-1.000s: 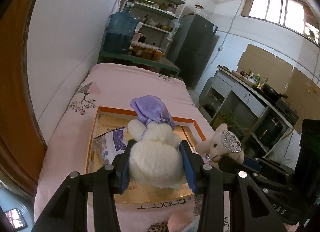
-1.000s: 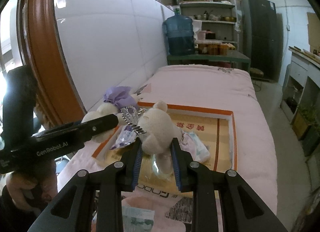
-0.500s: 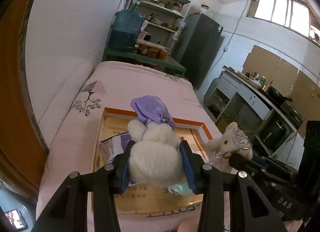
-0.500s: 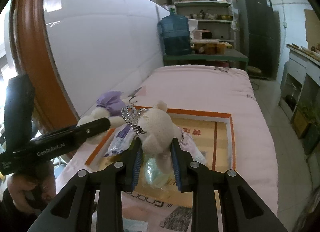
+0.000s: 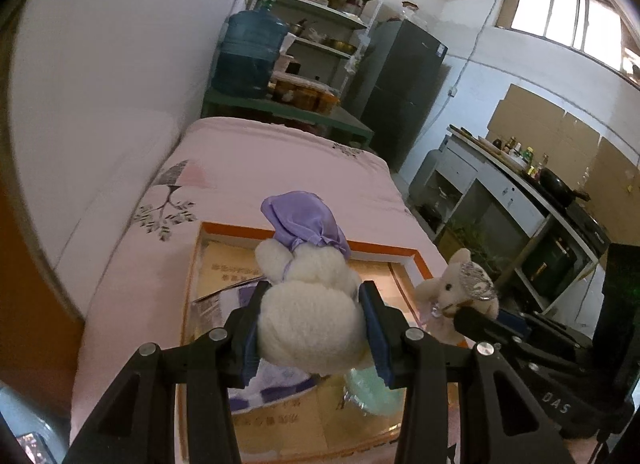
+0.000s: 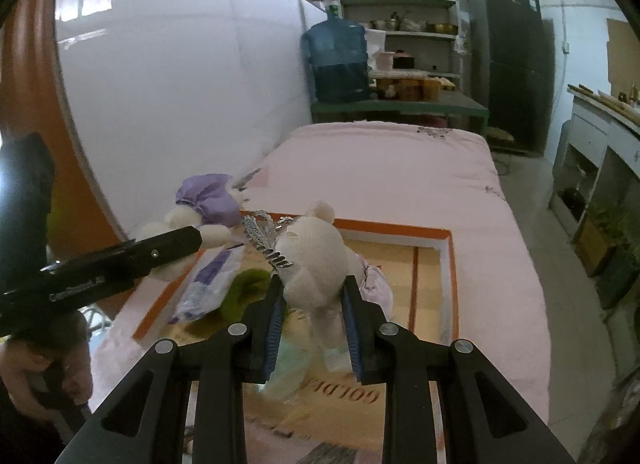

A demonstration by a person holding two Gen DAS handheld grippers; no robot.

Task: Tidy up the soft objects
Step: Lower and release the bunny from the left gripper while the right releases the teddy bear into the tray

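1. Now hanging over the inside of the orange-edged box (image 5: 404, 256), the white plush with the purple cap (image 5: 308, 304), carried forward and a little lower than a second ago; pinched at the body by the left tongs (image 5: 310, 328), grip unchanged.
2. Likewise farther over the box, the cream bear with the silver crown (image 6: 316, 260); squeezed at the lower body by the right tongs (image 6: 312, 324), set narrow.
3. Probably close to release into the box, both toys carried in together.
4. Long axis of each toy in line with its tongs, head outermost, pointing away and upward; back of the capped plush toward the left camera.
5. Below the tongs inside the box: a wipes packet (image 6: 208, 284), a green soft thing (image 6: 244, 288), a pale green pouch (image 5: 372, 392).
6. Beneath the box, a pink bedspread (image 6: 392, 168).
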